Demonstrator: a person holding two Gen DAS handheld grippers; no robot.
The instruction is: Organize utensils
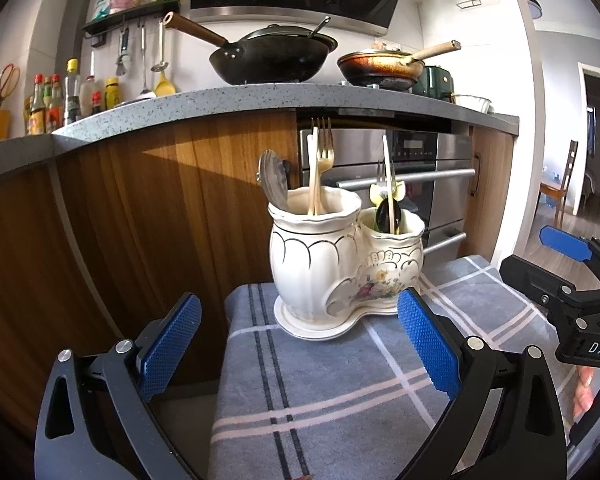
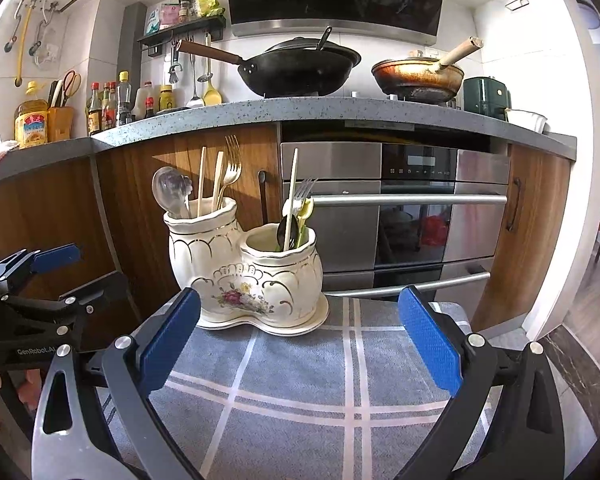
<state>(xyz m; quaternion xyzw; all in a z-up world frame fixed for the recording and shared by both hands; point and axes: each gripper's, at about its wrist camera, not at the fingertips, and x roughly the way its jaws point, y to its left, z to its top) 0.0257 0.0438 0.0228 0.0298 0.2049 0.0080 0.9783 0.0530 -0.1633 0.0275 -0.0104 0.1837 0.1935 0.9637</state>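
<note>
Kitchen, checked grey cloth (image 2: 300, 380) on a small stand before the oven (image 2: 392, 208). Left gripper (image 1: 300, 340) and right gripper (image 2: 300, 340) both gape wide, holding nothing. Just ahead, the twin-pot ceramic utensil holder (image 2: 244, 272) holds forks, spoons and chopsticks mixed across both pots; sorting looks barely begun.

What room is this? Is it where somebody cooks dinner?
Yes, it looks like a home kitchen. A black wok and a frying pan sit on the counter, with a built-in oven underneath and sauce bottles along the wall.
</note>
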